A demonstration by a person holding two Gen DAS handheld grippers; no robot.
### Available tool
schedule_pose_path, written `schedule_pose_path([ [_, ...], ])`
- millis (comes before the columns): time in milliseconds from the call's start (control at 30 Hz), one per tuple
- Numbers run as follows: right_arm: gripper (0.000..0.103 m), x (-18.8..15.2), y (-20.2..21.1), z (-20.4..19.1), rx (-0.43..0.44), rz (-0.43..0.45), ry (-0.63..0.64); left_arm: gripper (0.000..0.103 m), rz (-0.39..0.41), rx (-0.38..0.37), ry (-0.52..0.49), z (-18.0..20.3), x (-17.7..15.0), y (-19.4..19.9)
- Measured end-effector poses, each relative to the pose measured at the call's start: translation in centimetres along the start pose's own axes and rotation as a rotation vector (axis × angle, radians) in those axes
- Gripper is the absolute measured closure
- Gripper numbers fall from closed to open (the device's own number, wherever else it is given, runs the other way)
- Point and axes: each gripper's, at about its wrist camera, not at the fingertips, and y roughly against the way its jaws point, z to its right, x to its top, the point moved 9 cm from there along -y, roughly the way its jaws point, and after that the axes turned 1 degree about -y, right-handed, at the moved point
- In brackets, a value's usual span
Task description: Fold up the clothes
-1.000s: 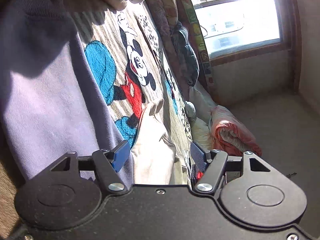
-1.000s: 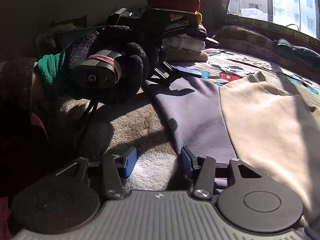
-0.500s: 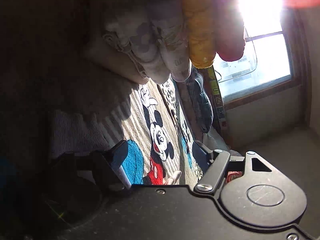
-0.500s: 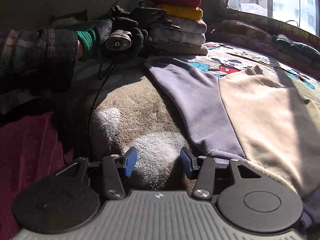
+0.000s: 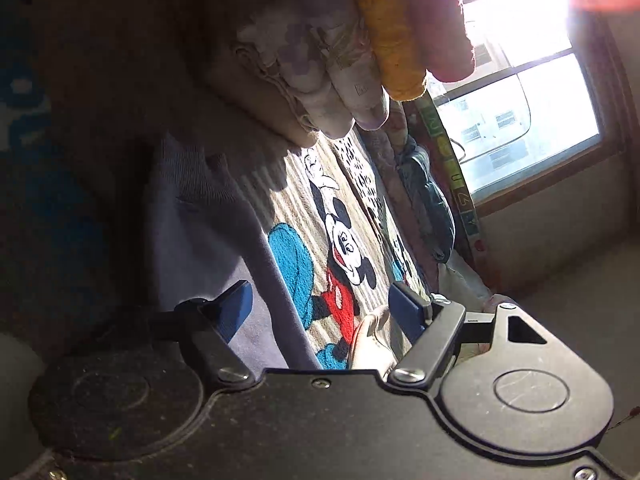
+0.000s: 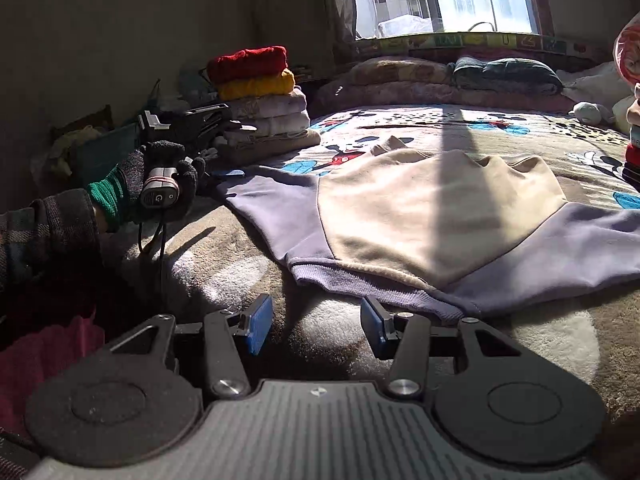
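Note:
A cream sweatshirt (image 6: 432, 208) with lavender sleeves lies spread flat on the Mickey Mouse blanket (image 6: 460, 120). Its ribbed hem (image 6: 372, 284) sits just beyond my right gripper (image 6: 316, 326), which is open, empty and low over the blanket's front. A gloved hand (image 6: 160, 184) holds my left gripper at the far end of the left sleeve (image 6: 272, 196). In the left wrist view, my left gripper (image 5: 320, 312) is open above that lavender sleeve (image 5: 208, 240), whose cuff (image 5: 188, 176) lies ahead. Nothing is between its pads.
A stack of folded clothes (image 6: 260, 96), red and yellow on top, stands just past the left sleeve end, looming large as the stack (image 5: 360, 60). Bunched blankets and a dark garment (image 6: 504, 72) line the window side. More items (image 6: 632, 120) sit at the right edge.
My left gripper has travelled out along the lavender sleeve to its cuff by the folded stack. My right gripper has drawn back from the hem, still open.

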Motion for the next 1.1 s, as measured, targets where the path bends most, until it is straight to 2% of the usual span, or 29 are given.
schedule_pose_path([
  [133,0.053,1.9,2.3,6.0,-0.056,0.105,-0.251,0.027,-0.085,-0.081,-0.078,3.0,-5.9,1.1],
  [267,0.053,2.6,4.7,11.9,-0.130,0.216,-0.451,0.027,-0.200,-0.107,-0.301,7.1,-13.0,0.6],
  [433,0.053,1.1,6.9,19.3,-0.223,0.324,-0.657,0.028,-0.295,-0.028,-0.576,7.4,-20.9,0.0],
  [633,0.052,0.5,6.8,27.5,-0.379,0.355,-0.710,0.029,-0.274,-0.015,-0.839,9.3,-26.4,0.1],
  [733,0.052,2.0,6.7,31.8,-0.435,0.374,-0.718,0.035,-0.280,-0.044,-0.938,11.0,-29.8,0.0],
  [800,0.052,2.7,6.8,35.4,-0.482,0.387,-0.787,0.041,-0.285,-0.073,-1.002,12.1,-32.1,0.1],
  [900,0.052,2.9,5.8,40.5,-0.491,0.376,-0.894,0.046,-0.301,-0.098,-1.072,13.4,-35.3,-0.7],
  [1000,0.053,3.9,3.9,43.5,-0.458,0.351,-0.918,0.048,-0.323,-0.086,-1.088,13.5,-37.4,-2.0],
  [1033,0.055,4.1,3.1,44.2,-0.443,0.322,-0.917,0.048,-0.329,-0.066,-1.099,13.0,-37.9,-2.4],
  [1067,0.081,4.3,2.7,44.8,-0.453,0.294,-0.911,0.048,-0.335,-0.045,-1.111,12.5,-38.4,-2.7],
  [1100,0.093,4.4,2.6,45.5,-0.478,0.275,-0.903,0.048,-0.341,-0.023,-1.124,11.9,-38.8,-3.0],
])
